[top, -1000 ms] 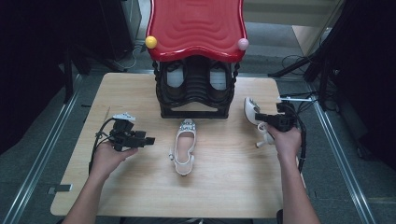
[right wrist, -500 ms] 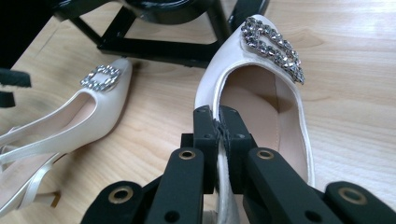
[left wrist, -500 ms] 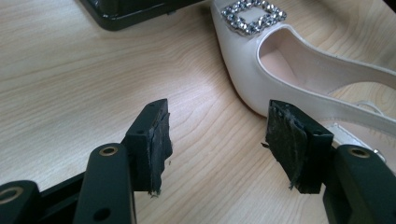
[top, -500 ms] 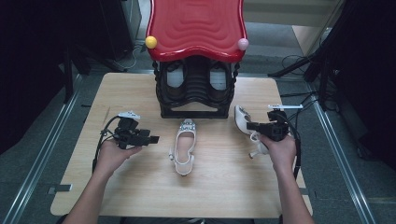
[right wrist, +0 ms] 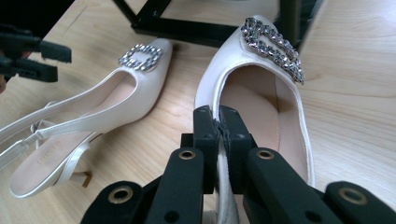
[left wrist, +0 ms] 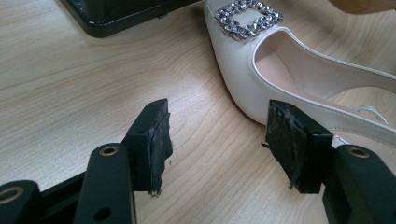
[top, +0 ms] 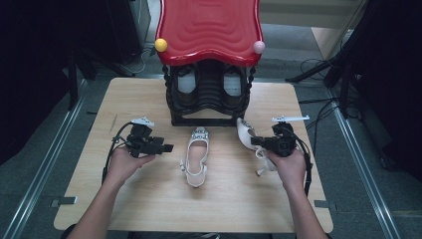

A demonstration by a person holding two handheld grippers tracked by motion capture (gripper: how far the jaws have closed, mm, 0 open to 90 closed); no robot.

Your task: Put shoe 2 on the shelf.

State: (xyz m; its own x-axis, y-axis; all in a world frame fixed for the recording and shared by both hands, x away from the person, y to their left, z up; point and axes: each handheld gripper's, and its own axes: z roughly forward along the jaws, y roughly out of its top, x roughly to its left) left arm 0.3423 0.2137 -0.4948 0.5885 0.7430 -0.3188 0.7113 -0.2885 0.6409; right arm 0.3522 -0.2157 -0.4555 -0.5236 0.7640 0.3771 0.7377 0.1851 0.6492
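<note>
Room: dark all around, with cables on the floor and a light wood table (top: 149,209) in the middle.
Rack: a black shoe rack (top: 209,97) with a red wavy top stands at the far side of the table.
Shoe I hold: my right gripper (right wrist: 218,140) has its fingers (right wrist: 205,135) pinched nearly shut on the thin side wall of a white shoe (right wrist: 261,102) with a sparkly buckle. From above, this shoe (top: 246,134) hangs tipped beside my right gripper (top: 259,143), near the rack's front corner.
Other shoe: its twin (top: 195,157) lies flat on the table, toe toward the rack, between my two hands.
Left gripper: my left gripper (top: 166,148) rests wide open with nothing in it. Its fingers (left wrist: 154,140) sit just beside the lying shoe (left wrist: 289,79), not touching.
Worry one: I only pinch a thin edge, so the shoe could slip out and drop if I shake or swing it.
Worry two: the heel hangs low and could catch on the table and twist the shoe loose.
Worry three: the toe is close to the rack, so it could bump the black frame.
Worry four: if I swing too far over, I could knock the lying shoe out of line.
</note>
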